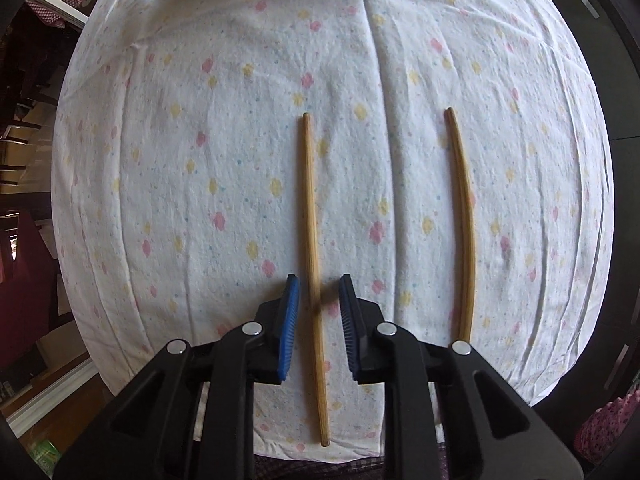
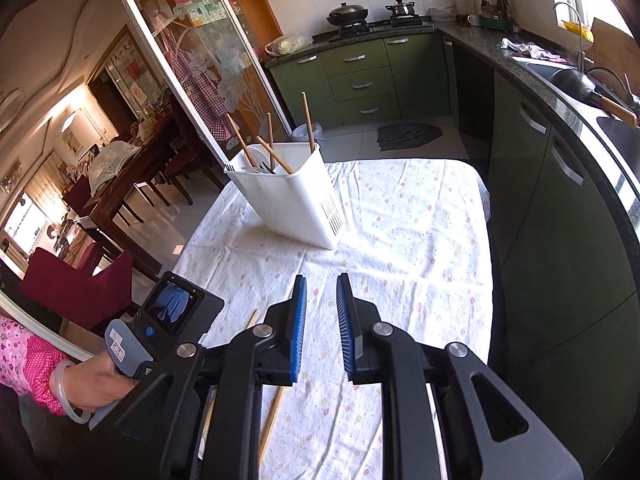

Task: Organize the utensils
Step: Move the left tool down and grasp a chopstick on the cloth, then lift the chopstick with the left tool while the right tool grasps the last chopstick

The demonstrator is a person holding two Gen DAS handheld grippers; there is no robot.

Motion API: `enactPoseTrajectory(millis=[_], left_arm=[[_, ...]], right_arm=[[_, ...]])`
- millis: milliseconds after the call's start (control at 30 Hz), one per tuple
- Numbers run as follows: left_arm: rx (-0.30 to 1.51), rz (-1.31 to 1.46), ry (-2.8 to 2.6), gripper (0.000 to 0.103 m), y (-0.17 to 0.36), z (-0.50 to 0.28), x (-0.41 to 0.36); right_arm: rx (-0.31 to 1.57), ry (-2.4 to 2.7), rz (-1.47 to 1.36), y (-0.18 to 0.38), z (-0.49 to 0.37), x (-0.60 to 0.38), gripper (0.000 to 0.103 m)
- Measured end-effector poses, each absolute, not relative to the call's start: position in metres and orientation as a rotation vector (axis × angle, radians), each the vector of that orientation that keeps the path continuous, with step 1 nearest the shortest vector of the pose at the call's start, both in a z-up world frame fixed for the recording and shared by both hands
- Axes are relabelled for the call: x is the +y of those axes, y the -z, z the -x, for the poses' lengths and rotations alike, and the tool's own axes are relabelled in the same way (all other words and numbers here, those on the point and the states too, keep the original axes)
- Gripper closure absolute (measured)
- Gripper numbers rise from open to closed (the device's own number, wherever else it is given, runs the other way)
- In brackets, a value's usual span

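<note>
Two wooden chopsticks lie side by side on the flowered cloth. My left gripper (image 1: 319,284) points straight down over the left chopstick (image 1: 309,208). Its blue pads (image 1: 291,308) flank the stick with a small gap on each side, neither touching it. The right chopstick (image 1: 464,216) lies free beside it. My right gripper (image 2: 321,284) hovers over the cloth, jaws a little apart with nothing between them. The white utensil holder (image 2: 304,204) stands farther back, with several chopsticks and a fork in it. A chopstick (image 2: 272,420) shows under the right gripper.
A hand (image 2: 96,384) in a pink sleeve holds the left tool at lower left. Green cabinets (image 2: 560,216) and a counter with a sink run close along the table's right side. Dark red chairs (image 2: 80,292) and a glass sliding door stand to the left.
</note>
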State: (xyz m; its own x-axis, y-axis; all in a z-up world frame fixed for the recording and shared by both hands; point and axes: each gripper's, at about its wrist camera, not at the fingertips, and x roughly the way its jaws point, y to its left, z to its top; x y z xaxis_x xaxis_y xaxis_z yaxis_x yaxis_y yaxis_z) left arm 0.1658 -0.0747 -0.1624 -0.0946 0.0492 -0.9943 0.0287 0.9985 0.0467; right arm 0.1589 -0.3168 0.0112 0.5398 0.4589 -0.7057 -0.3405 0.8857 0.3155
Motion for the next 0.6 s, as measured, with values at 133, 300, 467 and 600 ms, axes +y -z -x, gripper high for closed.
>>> enactPoseTrajectory(millis=[133,300,467,600], left_arm=[[1.682,-0.091,-0.019,0.096,0.164,-0.167,-0.09],[1.663,-0.076,-0.014,0.097,0.161,-0.166,-0.095],[1.592,-0.027,0.029,0.097,0.143,-0.165,-0.072],[1.503,-0.004,0.088,0.097,0.113,-0.162,-0.071]], right_arm=[[0.883,-0.474,-0.159,-0.014,-0.158,-0.322,0.085],[0.957,-0.507,-0.13,-0.004,-0.159,-0.305,0.078],[1.139,-0.533,-0.043,0.039,-0.163,-0.268,0.078],[1.306,-0.53,0.05,0.082,-0.163,-0.235,0.078]])
